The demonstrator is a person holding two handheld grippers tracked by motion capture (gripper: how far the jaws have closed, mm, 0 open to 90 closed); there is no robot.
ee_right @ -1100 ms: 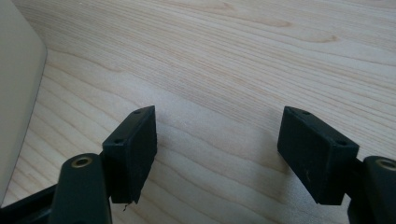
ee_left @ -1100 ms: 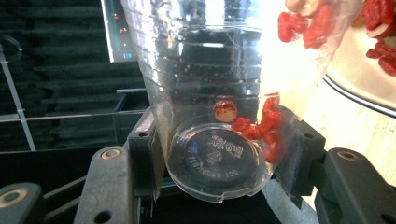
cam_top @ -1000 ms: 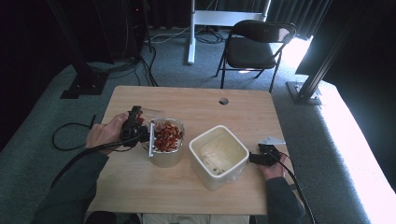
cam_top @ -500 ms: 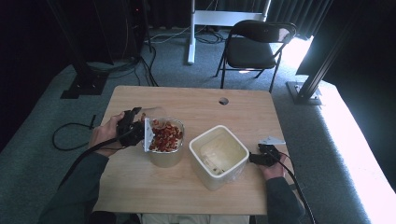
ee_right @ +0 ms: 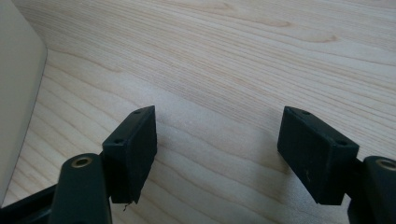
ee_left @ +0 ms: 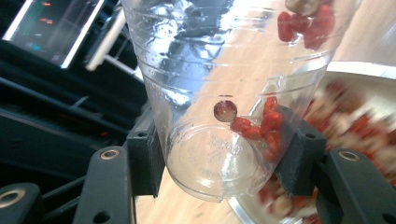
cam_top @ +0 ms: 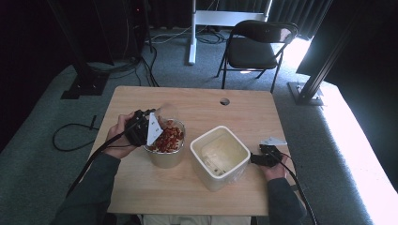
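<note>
Left gripper (ee_left: 224,158): its jaws are closed on the base of a clear cup (ee_left: 219,88), one pad on each side, touching the plastic. In the high view it is near the left edge of the table (cam_top: 206,105), held by the left hand (cam_top: 117,136).
Cup: tilted strongly, with its mouth over the bowl (cam_top: 165,149) (the base points to the left edge). A few red pieces (ee_left: 266,126) and one dark round piece (ee_left: 225,111) stay on its inner wall near the base.
Bowl: round, metal-looking, left of the table centre, filled with red and pale bits. The cup's mouth is just above it; whether they touch I cannot tell.
White box (cam_top: 219,157): square, open on top, just right of the bowl, towards the front edge. Inside it looks pale; the content is not clear.
Right gripper (ee_right: 217,147): jaws wide apart, nothing between them, only bare wood under them. It is low by the right edge, just beside the box (the box wall (ee_right: 16,84) shows at the left of its own view).
Chair (cam_top: 256,47): on the floor beyond the far edge.
</note>
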